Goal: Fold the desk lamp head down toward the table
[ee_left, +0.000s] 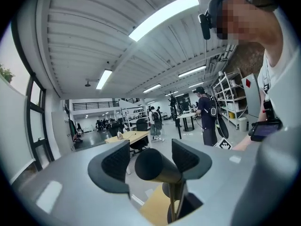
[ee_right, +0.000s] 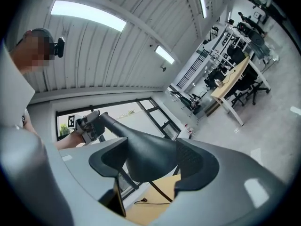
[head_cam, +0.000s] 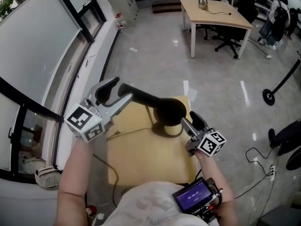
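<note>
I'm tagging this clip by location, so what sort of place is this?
Probably a big open office or workshop: a desk with chairs on a polished floor, metal shelving, and strip lights on a ribbed ceiling.

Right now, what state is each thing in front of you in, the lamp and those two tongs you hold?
Lamp head: up off the table, not folded down.
Left gripper: open, the lamp head's narrow end between its jaws.
Right gripper: open, the lamp head's wide end between its jaws.
Lamp cable: slack on the table.
</note>
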The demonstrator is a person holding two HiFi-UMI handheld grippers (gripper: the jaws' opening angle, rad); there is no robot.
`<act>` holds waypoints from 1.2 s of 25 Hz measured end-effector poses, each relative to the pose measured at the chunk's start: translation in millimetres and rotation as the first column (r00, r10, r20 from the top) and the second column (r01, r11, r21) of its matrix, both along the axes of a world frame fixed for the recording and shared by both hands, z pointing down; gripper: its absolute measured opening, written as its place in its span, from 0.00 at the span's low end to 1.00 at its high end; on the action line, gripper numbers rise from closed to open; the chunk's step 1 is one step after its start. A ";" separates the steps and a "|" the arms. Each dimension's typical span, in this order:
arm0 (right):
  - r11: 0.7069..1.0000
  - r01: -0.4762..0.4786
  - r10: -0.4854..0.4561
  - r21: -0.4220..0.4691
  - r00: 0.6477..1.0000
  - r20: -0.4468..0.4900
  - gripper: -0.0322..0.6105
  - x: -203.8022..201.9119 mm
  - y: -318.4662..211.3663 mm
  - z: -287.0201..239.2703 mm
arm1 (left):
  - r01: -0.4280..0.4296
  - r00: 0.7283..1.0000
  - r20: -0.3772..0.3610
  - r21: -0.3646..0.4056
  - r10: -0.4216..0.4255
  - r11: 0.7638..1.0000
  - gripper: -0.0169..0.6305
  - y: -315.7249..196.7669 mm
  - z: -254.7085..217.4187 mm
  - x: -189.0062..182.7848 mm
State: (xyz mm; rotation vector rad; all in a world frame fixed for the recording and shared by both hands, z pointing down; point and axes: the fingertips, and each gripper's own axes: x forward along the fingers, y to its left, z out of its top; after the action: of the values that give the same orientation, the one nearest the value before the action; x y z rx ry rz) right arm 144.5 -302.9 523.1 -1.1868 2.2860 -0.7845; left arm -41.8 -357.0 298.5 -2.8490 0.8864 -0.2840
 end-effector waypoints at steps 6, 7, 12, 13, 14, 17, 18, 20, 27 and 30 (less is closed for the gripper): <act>1.000 -0.006 0.007 -0.030 0.999 0.047 0.60 -2.8 -7.3 9.9 | -0.081 0.996 0.020 -0.089 0.083 0.993 0.47 -11.3 14.0 7.4; 0.999 -0.005 0.007 -0.034 0.998 0.055 0.60 -4.3 -9.1 11.4 | -0.097 0.995 0.022 -0.098 0.099 0.990 0.47 -11.7 14.7 8.0; 0.998 -0.007 0.012 -0.060 0.996 0.093 0.62 -10.0 -14.8 18.1 | -0.131 0.987 0.069 -0.153 0.143 0.979 0.44 -10.6 23.5 10.0; 0.998 -0.013 0.019 -0.068 0.995 0.101 0.63 -9.5 -15.8 20.1 | -0.128 0.988 0.068 -0.165 0.141 0.978 0.43 -10.5 24.3 10.2; 0.997 -0.018 0.026 -0.076 0.994 0.109 0.64 -8.9 -17.2 22.3 | -0.124 0.988 0.065 -0.173 0.137 0.977 0.42 -10.6 24.6 10.2; 0.995 -0.021 0.033 -0.093 0.991 0.127 0.67 -9.6 -23.6 27.8 | -0.125 0.989 0.060 -0.178 0.138 0.976 0.42 -11.1 25.0 10.0; 0.995 -0.018 0.031 -0.097 0.991 0.132 0.68 -10.5 -26.1 29.1 | -0.124 0.989 0.060 -0.180 0.136 0.976 0.42 -10.7 24.6 9.9; 0.994 -0.012 0.027 -0.106 0.990 0.139 0.70 -12.0 -31.3 31.6 | -0.119 0.989 0.064 -0.182 0.132 0.976 0.42 -9.1 23.2 10.9; 0.995 0.024 -0.001 -0.100 0.976 0.217 0.71 -16.7 -38.7 30.9 | -0.117 0.990 0.051 -0.194 0.129 0.974 0.41 -6.8 21.9 10.6; 0.996 0.043 -0.020 -0.080 0.964 0.267 0.70 -19.5 -42.3 22.7 | -0.117 0.991 0.044 -0.209 0.129 0.971 0.41 -4.4 20.3 14.0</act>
State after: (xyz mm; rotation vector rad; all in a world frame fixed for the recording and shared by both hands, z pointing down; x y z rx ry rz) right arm 125.0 -345.3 545.8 -1.0138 2.0732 -0.9984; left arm -27.8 -361.4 318.8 -3.0518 0.7037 -0.4650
